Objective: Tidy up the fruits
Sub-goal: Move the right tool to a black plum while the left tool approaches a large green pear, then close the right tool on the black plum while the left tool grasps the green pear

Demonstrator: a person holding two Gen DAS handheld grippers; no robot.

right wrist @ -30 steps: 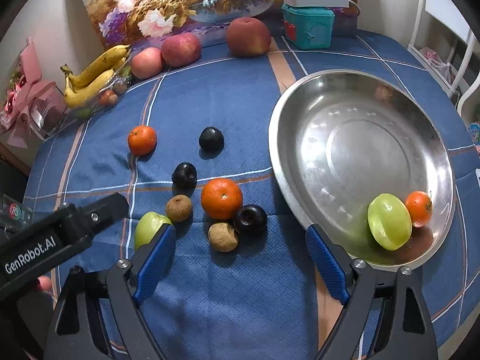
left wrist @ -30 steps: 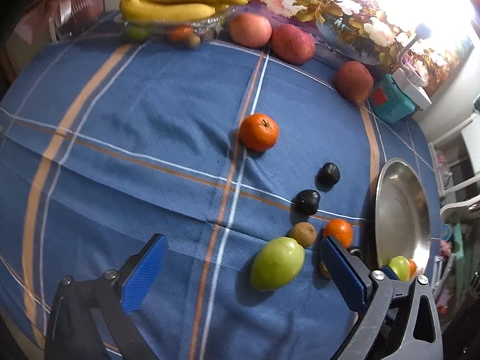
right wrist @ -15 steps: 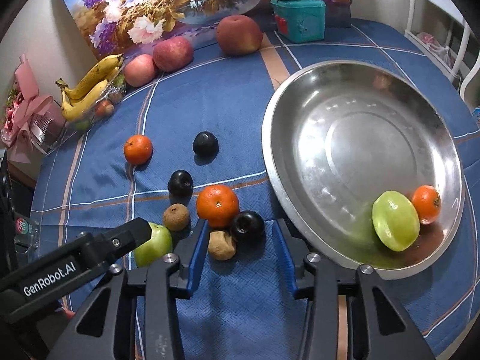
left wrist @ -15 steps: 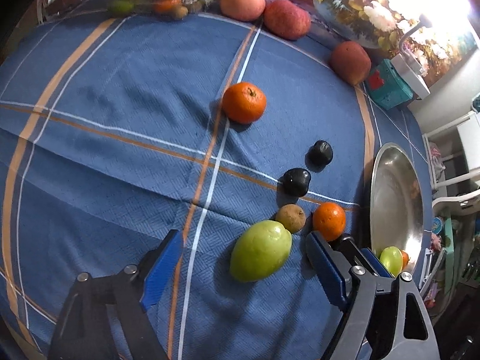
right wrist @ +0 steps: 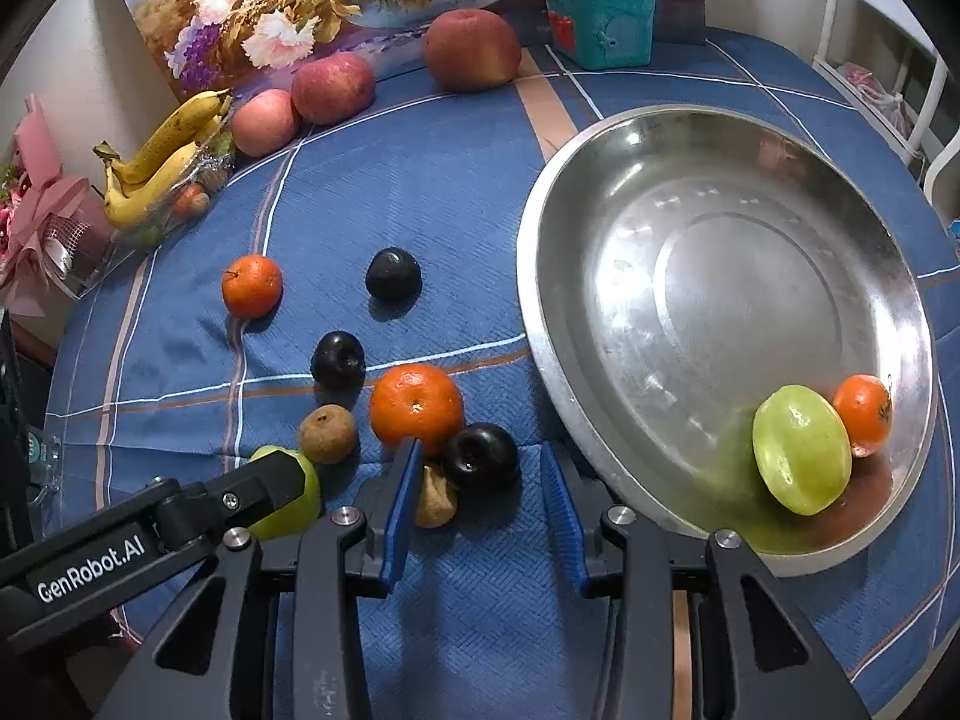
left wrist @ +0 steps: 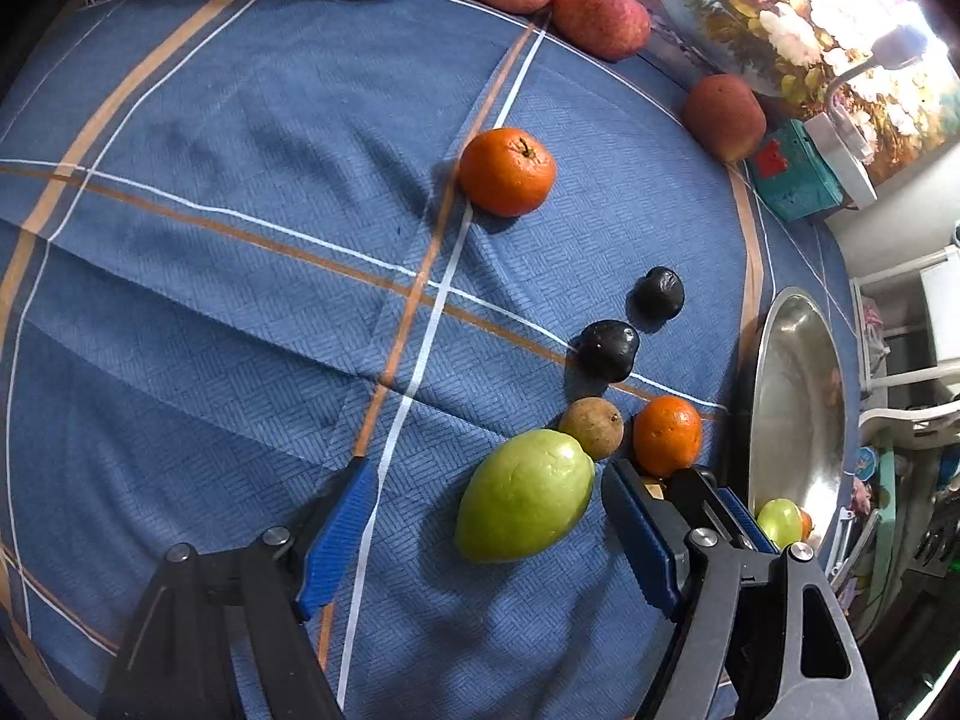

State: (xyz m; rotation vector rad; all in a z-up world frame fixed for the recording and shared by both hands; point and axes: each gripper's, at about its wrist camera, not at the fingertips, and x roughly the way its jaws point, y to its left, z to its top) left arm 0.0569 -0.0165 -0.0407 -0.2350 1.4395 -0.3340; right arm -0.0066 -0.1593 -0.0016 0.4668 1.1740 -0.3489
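**Inspector A:** Blue woven cloth [right wrist: 468,192] with tan and white stripes covers the table, creased in places; we note a floral painting [right wrist: 312,0] leaning on the pale wall behind, a teal plastic box [right wrist: 600,21], bananas [right wrist: 162,162] and three dull red apples at the far edge.

**Inspector B:** Agreed. We record a round steel tray [right wrist: 600,252], shiny and scuffed, holding a smooth green fruit [right wrist: 801,450] touching a small orange [right wrist: 864,414] near its front rim.

**Inspector A:** On the cloth beside the tray we find loose fruit: a glossy dark plum [right wrist: 480,456], a rough brown fruit [right wrist: 435,498] and a dimpled orange [right wrist: 417,408] clustered together.

**Inspector B:** The right gripper [right wrist: 480,510] points down with jaws closing; the plum sits between them, and its blue ribbed pads do not press on it yet.

**Inspector A:** The left gripper [left wrist: 489,528] is also closing, around a large green mango-shaped fruit [left wrist: 525,495]; we see gaps either side, so no grip
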